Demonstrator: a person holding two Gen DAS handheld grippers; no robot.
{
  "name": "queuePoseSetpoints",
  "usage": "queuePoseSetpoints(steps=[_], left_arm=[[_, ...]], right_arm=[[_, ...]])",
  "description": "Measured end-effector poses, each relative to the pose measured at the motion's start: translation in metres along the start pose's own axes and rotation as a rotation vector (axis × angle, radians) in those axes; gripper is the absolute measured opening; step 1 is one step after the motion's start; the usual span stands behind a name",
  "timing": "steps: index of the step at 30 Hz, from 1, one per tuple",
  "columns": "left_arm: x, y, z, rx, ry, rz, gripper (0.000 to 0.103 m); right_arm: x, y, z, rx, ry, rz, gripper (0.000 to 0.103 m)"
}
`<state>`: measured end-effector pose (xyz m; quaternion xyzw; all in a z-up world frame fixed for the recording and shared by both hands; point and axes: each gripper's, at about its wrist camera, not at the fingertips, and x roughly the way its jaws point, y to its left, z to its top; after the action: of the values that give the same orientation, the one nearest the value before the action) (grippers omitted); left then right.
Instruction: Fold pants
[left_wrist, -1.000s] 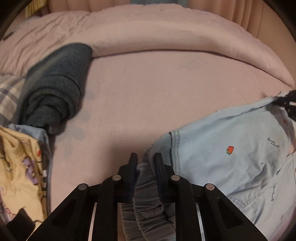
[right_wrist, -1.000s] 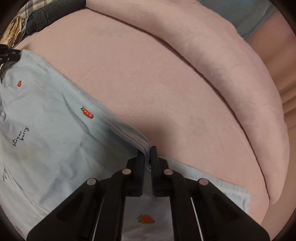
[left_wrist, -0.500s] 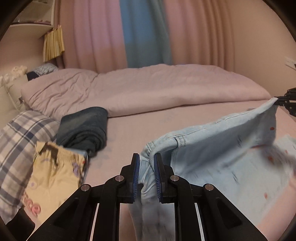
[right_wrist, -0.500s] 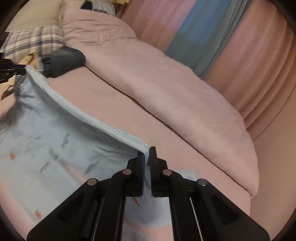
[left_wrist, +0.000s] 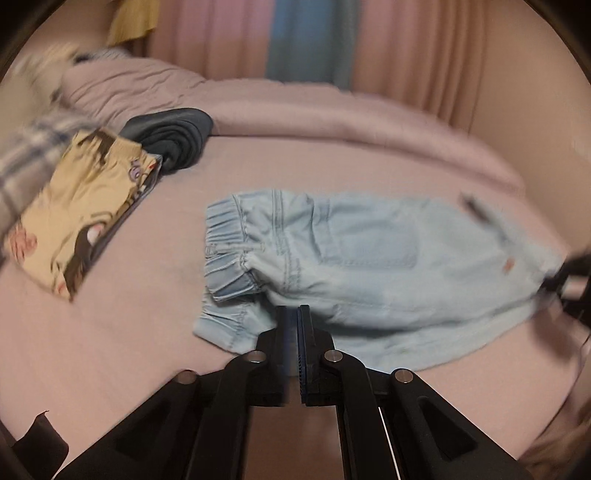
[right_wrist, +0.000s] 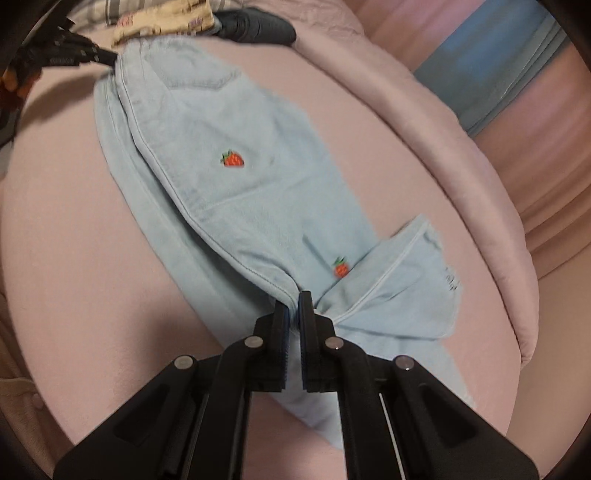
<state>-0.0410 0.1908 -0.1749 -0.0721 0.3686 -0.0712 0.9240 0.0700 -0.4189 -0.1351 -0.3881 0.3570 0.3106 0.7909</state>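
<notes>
Both grippers are pinching the pale denim pants (right_wrist: 236, 192): left gripper (left_wrist: 297, 314) near the waistband, right gripper (right_wrist: 294, 301) at the legs, stretching them flat on the bed (left_wrist: 147, 332) for folding.

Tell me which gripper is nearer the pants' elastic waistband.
Left. The left gripper sits at the waistband end; the right gripper grips the pants near the leg end.

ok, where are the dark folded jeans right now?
Left wrist view: the dark jeans lie upper left on the bed, against the rolled duvet, just behind the yellow printed garment. Right wrist view: top edge, beyond the light pants' waistband.
</notes>
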Motion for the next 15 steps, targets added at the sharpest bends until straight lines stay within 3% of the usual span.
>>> queuePoseSetpoints(steps=[2,3,4,6,8,12,14,15], left_arm=[[-0.005,0.008,0.002,-0.125,-0.005,-0.069,0.01],[-0.004,0.012,0.002,-0.173,-0.003,-0.092,0.031],[-0.002,0.016,0.002,-0.244,0.003,-0.123,0.065],[0.001,0.019,-0.001,-0.329,0.015,-0.144,0.084],[0.01,0.025,0.001,-0.415,0.021,-0.21,0.084],[0.025,0.029,0.01,-0.523,0.02,-0.269,0.083],[0.039,0.036,0.014,-0.605,0.058,-0.264,0.06],[0.044,0.04,0.013,-0.64,0.071,-0.265,0.039]], right_arm=[[0.002,0.005,-0.001,-0.028,0.006,-0.014,0.005],[0.002,0.011,-0.004,-0.04,0.01,-0.022,0.005],[0.002,0.011,-0.004,-0.037,0.009,-0.024,0.005],[0.001,0.008,-0.003,-0.009,0.005,-0.015,0.005],[-0.003,0.006,-0.012,0.014,0.0,-0.01,0.005],[-0.005,0.005,-0.015,0.027,-0.006,-0.01,0.005],[-0.009,0.002,-0.019,0.043,-0.01,-0.005,0.005],[-0.01,0.0,-0.019,0.054,-0.014,-0.001,0.005]])
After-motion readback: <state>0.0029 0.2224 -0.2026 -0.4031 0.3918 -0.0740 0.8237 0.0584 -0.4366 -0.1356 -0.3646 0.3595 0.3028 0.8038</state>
